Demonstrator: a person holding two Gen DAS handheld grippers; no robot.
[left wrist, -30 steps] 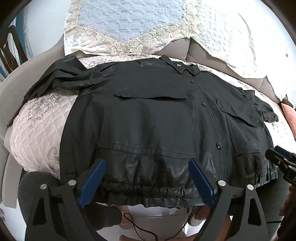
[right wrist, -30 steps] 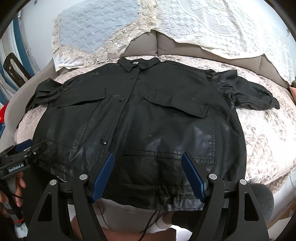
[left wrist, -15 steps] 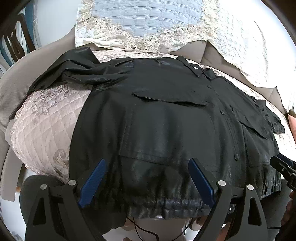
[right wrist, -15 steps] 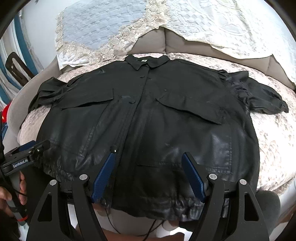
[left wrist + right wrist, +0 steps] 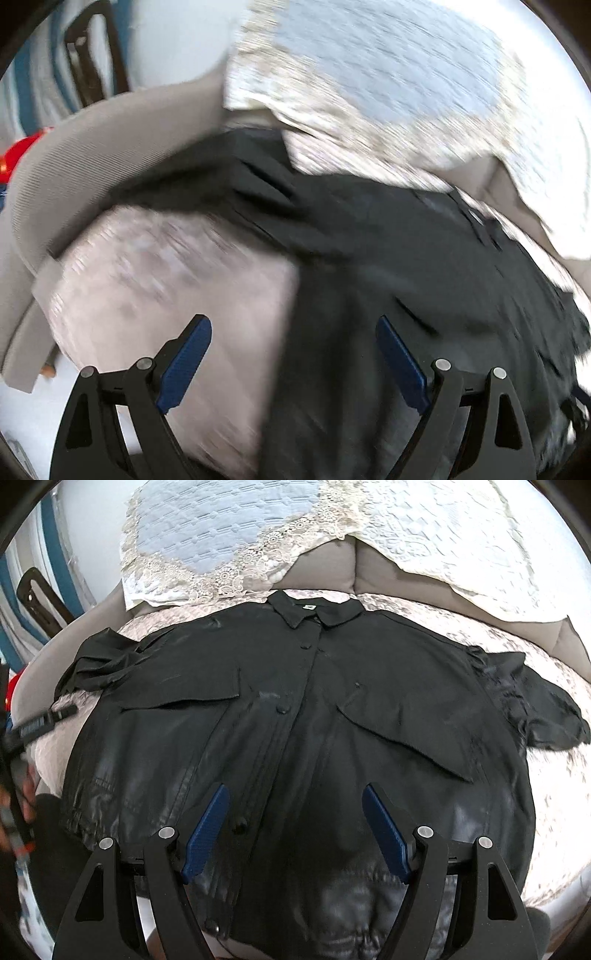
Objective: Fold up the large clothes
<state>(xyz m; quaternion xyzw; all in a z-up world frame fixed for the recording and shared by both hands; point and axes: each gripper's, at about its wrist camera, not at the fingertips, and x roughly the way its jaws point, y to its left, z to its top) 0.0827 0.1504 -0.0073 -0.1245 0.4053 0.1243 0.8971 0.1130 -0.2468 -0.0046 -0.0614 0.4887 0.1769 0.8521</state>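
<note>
Left wrist view: everything is smeared with motion, so detail is poor. The left gripper point(image 5: 293, 363) hangs with its blue pads spread wide and nothing between them. The black jacket point(image 5: 424, 295) fills the frame from about four o'clock up to ten, where the near sleeve point(image 5: 221, 181) trails off onto the quilted cover point(image 5: 159, 280); the left pad sits over bare quilt, the right over the jacket's side edge. I'd say the sleeve is the target, and it would pay to pinch it out near the cuff and lay it flat across the chest, not bunched.

Right wrist view: the right gripper point(image 5: 295, 830) is likewise wide open and empty, hovering above the lower front, the button placket point(image 5: 280, 709) running toward twelve o'clock to the collar point(image 5: 314, 611). The other sleeve point(image 5: 535, 709) lies crumpled at three o'clock, well apart from the pads.
</note>
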